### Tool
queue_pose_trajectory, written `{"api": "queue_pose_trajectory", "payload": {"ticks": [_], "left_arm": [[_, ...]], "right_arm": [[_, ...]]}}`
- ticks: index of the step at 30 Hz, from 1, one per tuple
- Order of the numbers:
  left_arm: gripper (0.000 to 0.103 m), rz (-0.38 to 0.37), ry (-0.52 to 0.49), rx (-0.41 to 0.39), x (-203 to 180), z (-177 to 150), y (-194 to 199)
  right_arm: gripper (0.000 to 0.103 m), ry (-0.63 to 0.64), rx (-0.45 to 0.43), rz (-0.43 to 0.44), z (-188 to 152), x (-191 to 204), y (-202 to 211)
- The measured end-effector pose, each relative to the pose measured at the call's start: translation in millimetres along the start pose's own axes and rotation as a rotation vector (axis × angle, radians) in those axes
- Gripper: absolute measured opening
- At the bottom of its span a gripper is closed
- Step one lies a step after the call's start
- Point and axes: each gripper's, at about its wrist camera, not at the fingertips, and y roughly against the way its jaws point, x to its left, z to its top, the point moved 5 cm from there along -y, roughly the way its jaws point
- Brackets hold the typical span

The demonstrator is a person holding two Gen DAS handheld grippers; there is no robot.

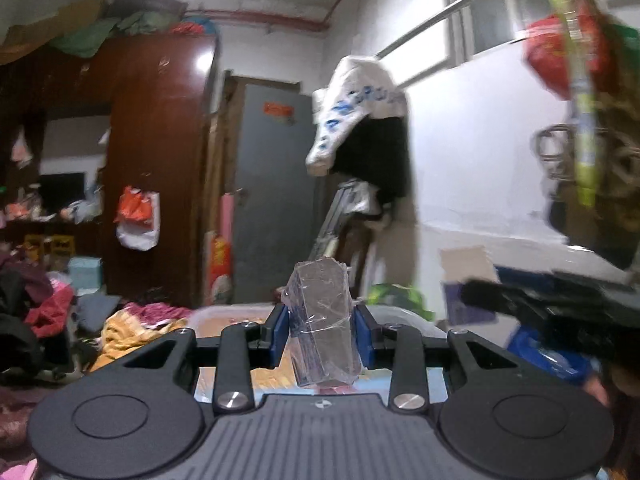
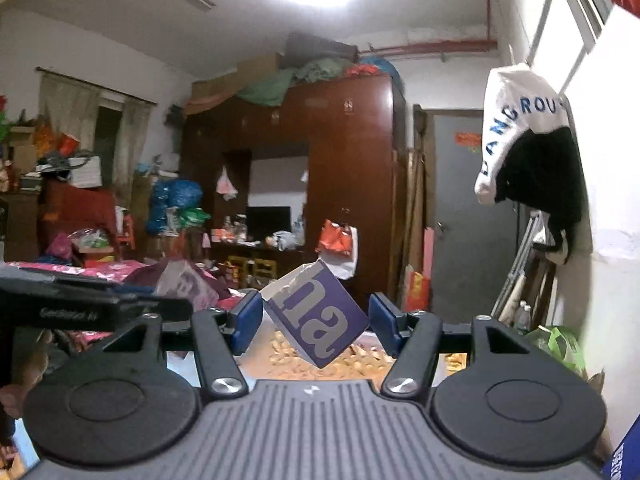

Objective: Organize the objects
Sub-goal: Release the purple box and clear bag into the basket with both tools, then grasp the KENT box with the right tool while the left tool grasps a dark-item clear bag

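A: Report the left gripper (image 1: 321,334), pose first.

B: It is held level and raised, pointing across the room toward the grey door (image 1: 276,196). Its blue fingers (image 1: 280,330) are clenched on a packet (image 1: 322,320) wrapped in clear film. The packet stands almost upright between the pads, with its top above them and its lower end hanging below them.

A: What lies below and beyond it?

B: A tray (image 1: 224,314) of pale, tan pieces sits just under the fingers. The right-hand tool crosses the right edge as a dark bar. Farther off, a wardrobe (image 1: 160,160) stands to the left of the door, and a white garment (image 1: 352,112) hangs on the wall to the right.

A: Report the right gripper (image 2: 316,320).

B: It is also level and raised, aimed at the same wardrobe (image 2: 344,184). A purple box (image 2: 318,322) with large grey letters sits tilted between its fingers (image 2: 248,320), one corner pointing down. The left pad meets the box's torn upper edge. A gap shows between the box and the right pad, so I cannot tell whether the grip is closed on it.

A: And its surroundings?

B: The tray's contents appear under the box. The left tool enters at the left edge. A bed (image 2: 80,270) with a pink cover lies beyond it.
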Motion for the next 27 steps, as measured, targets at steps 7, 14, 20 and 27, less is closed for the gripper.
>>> {"api": "queue_pose_trajectory", "payload": {"ticks": [7, 14, 20, 27], "left_arm": [[0.070, 0.120, -0.051, 0.168, 6.1, -24.0, -70.2], [0.081, 0.040, -0.057, 0.016, -11.6, -49.3, 35.5], [0.082, 0.075, -0.076, -0.019, -55.3, -149.1, 131.8], [0.081, 0.010, -0.101, 0.067, -77.3, -178.2, 122.0]], "right_arm": [[0.089, -0.021, 0.158, -0.022, -29.2, -16.8, -44.9], [0.103, -0.098, 0.144, -0.032, -68.6, -18.4, 36.3], [0.103, -0.244, 0.141, -0.056, -128.7, -9.8, 99.1], [0.103, -0.227, 0.138, -0.073, -135.2, 1.8, 86.4]]}}
